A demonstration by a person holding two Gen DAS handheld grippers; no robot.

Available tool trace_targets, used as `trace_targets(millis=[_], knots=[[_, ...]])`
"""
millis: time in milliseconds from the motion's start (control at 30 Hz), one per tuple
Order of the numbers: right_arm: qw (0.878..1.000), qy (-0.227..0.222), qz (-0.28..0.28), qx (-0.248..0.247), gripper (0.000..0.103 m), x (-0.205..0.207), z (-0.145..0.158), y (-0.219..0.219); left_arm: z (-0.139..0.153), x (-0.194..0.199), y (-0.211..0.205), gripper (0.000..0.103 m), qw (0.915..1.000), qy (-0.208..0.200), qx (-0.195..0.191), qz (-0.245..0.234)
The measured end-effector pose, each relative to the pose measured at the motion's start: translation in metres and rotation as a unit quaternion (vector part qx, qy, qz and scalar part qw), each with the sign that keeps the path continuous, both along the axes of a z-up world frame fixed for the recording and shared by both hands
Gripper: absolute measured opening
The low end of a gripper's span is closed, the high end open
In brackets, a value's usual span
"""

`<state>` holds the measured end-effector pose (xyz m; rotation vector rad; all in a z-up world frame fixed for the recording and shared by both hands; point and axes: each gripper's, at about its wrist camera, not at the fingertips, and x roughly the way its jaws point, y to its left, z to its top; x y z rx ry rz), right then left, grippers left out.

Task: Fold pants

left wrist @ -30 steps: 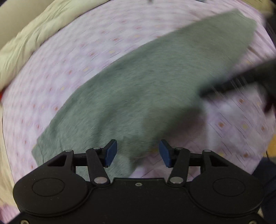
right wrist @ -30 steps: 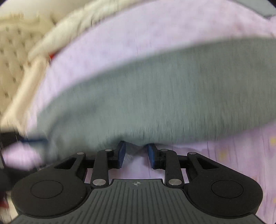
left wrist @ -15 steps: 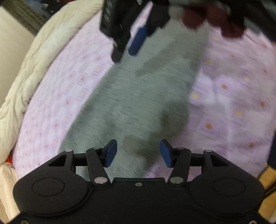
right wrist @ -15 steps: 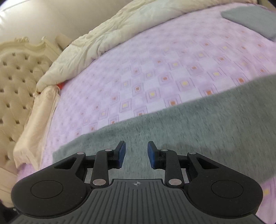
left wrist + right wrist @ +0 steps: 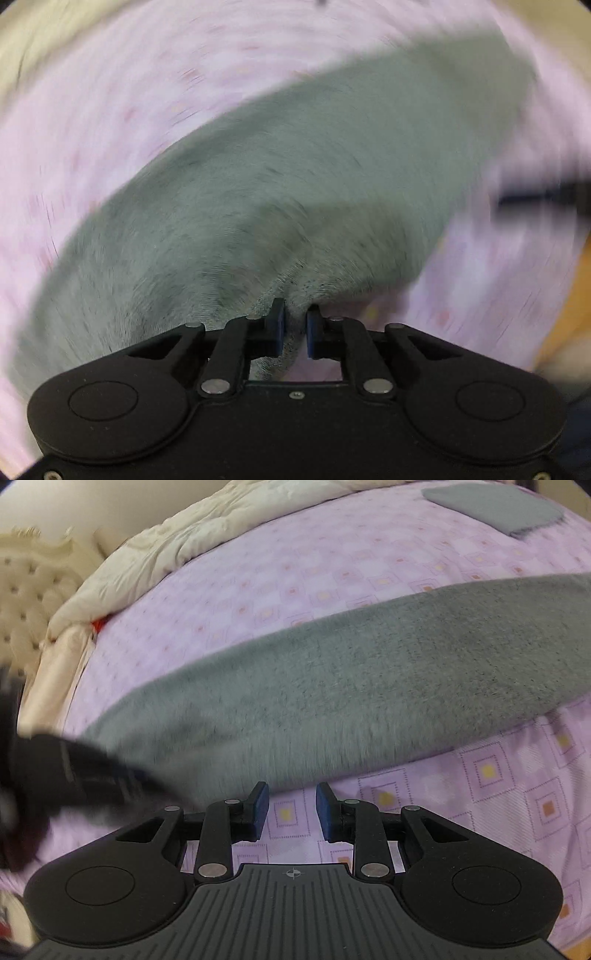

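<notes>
From the left wrist, everything is smeared by motion, but the main thing reads clearly: the long grey fleecy pants (image 5: 295, 177) lie as a band slanting from the lower left up to the upper right across the lilac checked bedsheet (image 5: 110, 110). The left gripper (image 5: 294, 325) is at the band's near long edge, and its blue pads are closing on a puckered bit of that edge; grey cloth sits between them and bunches up just ahead of the tips. So this hand has the fabric. At the right margin a dark blur is probably the other tool, too smeared to say more.

From the right wrist the picture is sharper. The same grey pants (image 5: 351, 686) stretch from the lower left to the right edge of the view, long axis crossing in front of the fingers. The right gripper (image 5: 292, 805) hovers over bare sheet just short of the near edge, its blue fingers (image 5: 258, 805) spread apart with only the lilac print (image 5: 517, 794) between them; nothing is held. The left tool shows as a dark blur at the left, at the pants' near edge. Further off, a cream quilt (image 5: 184, 542) is heaped along the far side of the bed, beside a tufted cream headboard (image 5: 29, 590), and a small folded grey cloth (image 5: 495, 506) lies near the far right corner.

My guess is the right hand needs only to go slightly forward to catch that same near edge.
</notes>
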<state>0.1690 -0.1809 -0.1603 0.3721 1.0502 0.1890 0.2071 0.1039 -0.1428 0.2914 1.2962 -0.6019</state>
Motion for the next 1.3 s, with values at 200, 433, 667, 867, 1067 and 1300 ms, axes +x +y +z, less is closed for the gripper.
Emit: trace_targets(millis=[200, 433, 667, 867, 1067, 1300], knots=[[0.996, -0.033, 0.066, -0.04, 0.028, 0.015, 0.0, 0.034, 0.006, 0.054, 0.021, 0.015, 0.997, 0.054, -0.027, 0.049], [0.984, -0.07, 0.152, -0.067, 0.029, 0.046, 0.007, 0.064, -0.005, 0.068, 0.025, 0.015, 0.9923, 0.098, -0.035, 0.068], [0.953, -0.083, 0.251, -0.15, 0.029, 0.054, -0.011, 0.096, -0.008, 0.076, 0.034, 0.015, 0.9865, 0.135, -0.053, 0.077], [0.957, -0.143, 0.218, -0.125, 0.029, 0.063, 0.007, 0.088, -0.014, 0.078, 0.035, 0.02, 0.985, 0.144, -0.054, 0.078], [0.947, -0.133, 0.268, -0.117, 0.03, 0.063, 0.001, 0.098, -0.023, 0.084, 0.037, 0.021, 0.9813, 0.162, -0.058, 0.087], [0.937, -0.151, 0.28, -0.143, 0.03, 0.079, -0.001, 0.114, -0.026, 0.088, 0.038, 0.038, 0.9778, 0.183, -0.056, 0.087]])
